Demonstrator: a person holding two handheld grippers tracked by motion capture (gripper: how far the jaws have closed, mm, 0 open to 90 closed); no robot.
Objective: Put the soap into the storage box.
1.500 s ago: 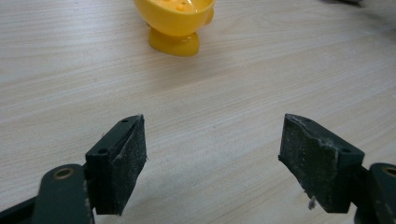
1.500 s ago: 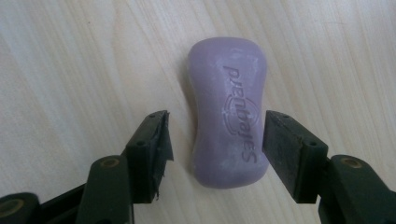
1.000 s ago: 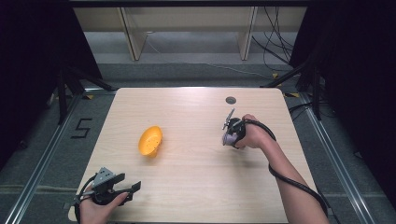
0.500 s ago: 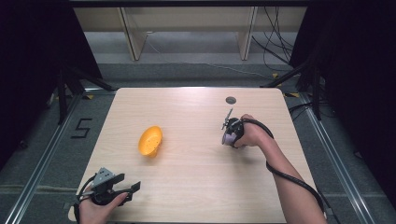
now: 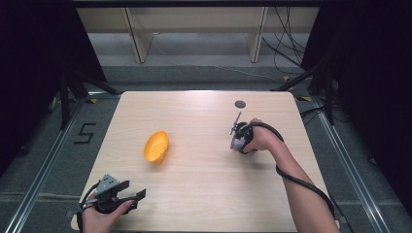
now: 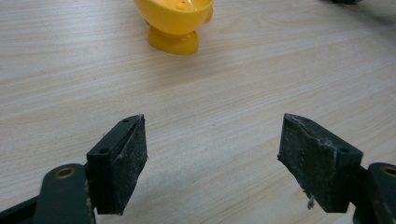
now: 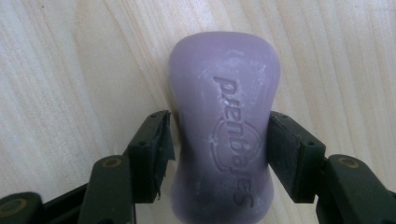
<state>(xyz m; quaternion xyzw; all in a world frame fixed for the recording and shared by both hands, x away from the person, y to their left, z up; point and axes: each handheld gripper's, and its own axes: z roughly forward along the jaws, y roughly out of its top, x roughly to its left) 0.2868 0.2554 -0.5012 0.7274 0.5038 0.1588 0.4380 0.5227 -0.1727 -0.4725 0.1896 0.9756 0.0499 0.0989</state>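
Observation:
A purple soap bar [image 7: 224,84] with embossed lettering lies flat on the wooden table [image 5: 204,194], right of centre. My right gripper [image 7: 222,140] points down at it and straddles its narrow waist. Its jaws have just been closing with the bar between them, and both pads now lie against the bar's sides. From above, the right gripper [image 5: 238,141] and the hand cover most of the soap [image 5: 237,144]. A yellow footed cup [image 5: 156,146] rests left of centre, also ahead of the left gripper [image 6: 212,158] as the yellow cup [image 6: 175,18]. My left gripper [image 5: 132,190] rests open and empty at the near left corner.
A small dark round hole [image 5: 240,104] sits in the tabletop just beyond the right hand. The right gripper's black cable [image 5: 296,177] trails along the forearm. Wooden shelf legs [image 5: 138,43] stand on the floor behind the table.
The right hand has shifted slightly over the soap. The left hand and the yellow cup have stayed where they were.

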